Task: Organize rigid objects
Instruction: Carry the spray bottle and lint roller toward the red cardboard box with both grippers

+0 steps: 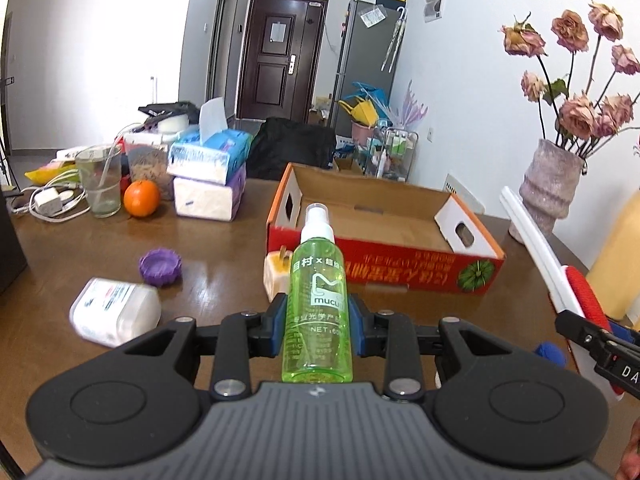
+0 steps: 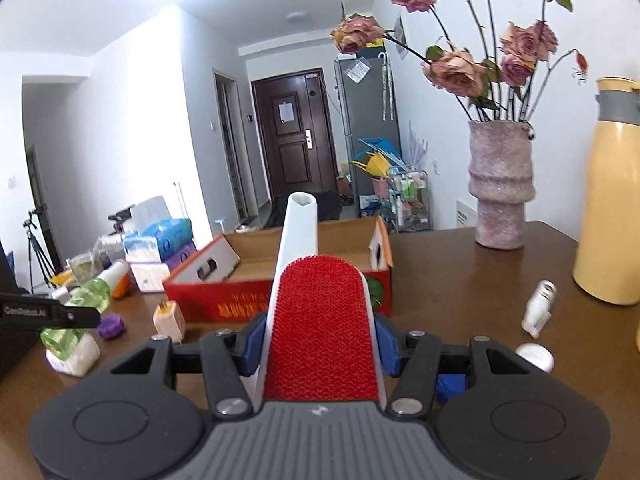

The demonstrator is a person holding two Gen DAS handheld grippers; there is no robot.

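Left gripper pinching green spray bottle, right gripper clamping red lint brush; lower both gently into open cardboard box, one at a time.

yellow flask cut by the right edge; red box print unreadable, upside down

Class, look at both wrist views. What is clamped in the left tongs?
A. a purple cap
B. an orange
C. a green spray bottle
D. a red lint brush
C: the left tongs pinch the green spray bottle by its sides; the red lint brush sits in the right tongs.
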